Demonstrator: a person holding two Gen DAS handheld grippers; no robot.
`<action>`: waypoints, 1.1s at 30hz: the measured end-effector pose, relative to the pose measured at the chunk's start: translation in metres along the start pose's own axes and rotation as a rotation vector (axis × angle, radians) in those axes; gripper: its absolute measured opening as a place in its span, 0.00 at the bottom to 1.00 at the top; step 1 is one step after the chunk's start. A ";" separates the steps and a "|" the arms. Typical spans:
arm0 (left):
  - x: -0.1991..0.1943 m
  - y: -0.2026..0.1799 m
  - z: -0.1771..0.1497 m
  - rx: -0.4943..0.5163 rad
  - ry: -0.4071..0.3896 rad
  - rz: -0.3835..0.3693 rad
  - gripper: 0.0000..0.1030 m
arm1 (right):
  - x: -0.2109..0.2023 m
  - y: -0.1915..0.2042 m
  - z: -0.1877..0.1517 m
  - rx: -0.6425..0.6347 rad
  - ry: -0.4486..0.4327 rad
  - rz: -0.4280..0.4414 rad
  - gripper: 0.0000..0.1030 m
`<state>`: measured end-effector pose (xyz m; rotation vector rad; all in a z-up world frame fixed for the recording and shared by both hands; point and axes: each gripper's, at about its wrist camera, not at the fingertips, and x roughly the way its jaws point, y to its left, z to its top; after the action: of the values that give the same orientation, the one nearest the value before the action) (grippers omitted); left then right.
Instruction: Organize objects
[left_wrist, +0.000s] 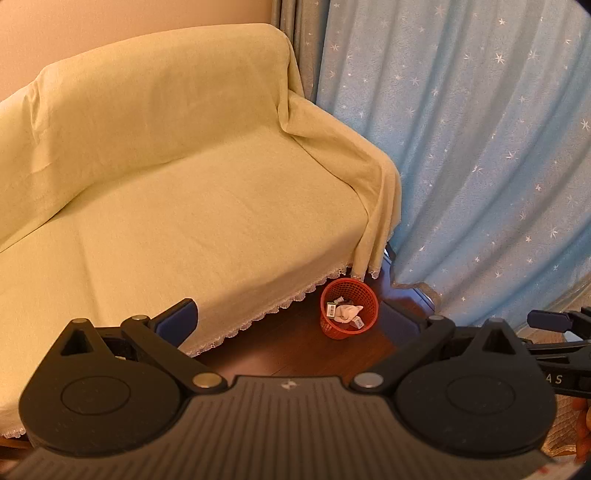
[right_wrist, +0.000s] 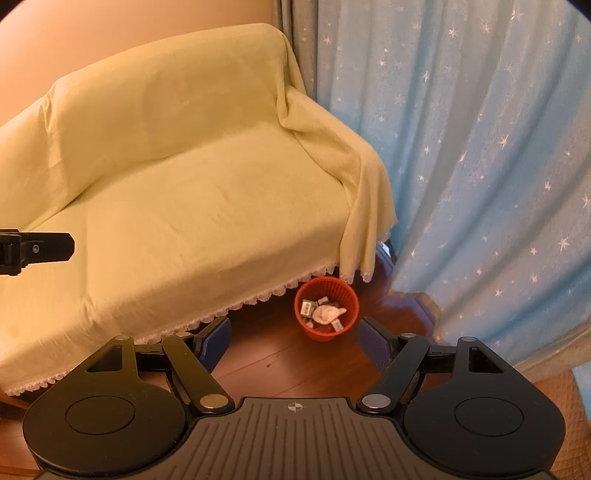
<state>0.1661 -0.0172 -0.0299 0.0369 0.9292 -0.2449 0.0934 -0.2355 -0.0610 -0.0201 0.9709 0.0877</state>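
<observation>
A small red mesh basket (left_wrist: 349, 314) stands on the dark wood floor by the sofa's right front corner; it also shows in the right wrist view (right_wrist: 327, 308). It holds crumpled white paper (right_wrist: 327, 314) and small boxes. My left gripper (left_wrist: 288, 321) is open and empty, raised above the sofa's front edge, with the basket between its fingers in view. My right gripper (right_wrist: 295, 339) is open and empty, high over the floor, the basket just beyond its fingertips. The right gripper's finger shows at the left wrist view's right edge (left_wrist: 550, 319).
A sofa under a pale yellow cover (left_wrist: 166, 184) fills the left and middle, its lace hem (right_wrist: 229, 308) hanging near the floor. Blue star-patterned curtains (left_wrist: 480, 147) hang on the right. Wood floor (right_wrist: 295, 365) lies in front of the basket.
</observation>
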 end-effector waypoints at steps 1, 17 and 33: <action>-0.001 -0.005 0.000 0.005 -0.002 0.000 0.99 | -0.001 -0.003 0.000 0.002 -0.003 -0.002 0.71; -0.001 -0.030 0.000 0.044 0.003 0.025 0.99 | -0.015 -0.015 0.011 0.048 -0.033 -0.013 0.71; 0.008 -0.034 0.004 0.086 0.000 0.071 0.99 | -0.015 -0.010 0.016 0.045 -0.049 -0.011 0.71</action>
<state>0.1666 -0.0521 -0.0316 0.1485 0.9157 -0.2193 0.0988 -0.2457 -0.0396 0.0183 0.9233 0.0559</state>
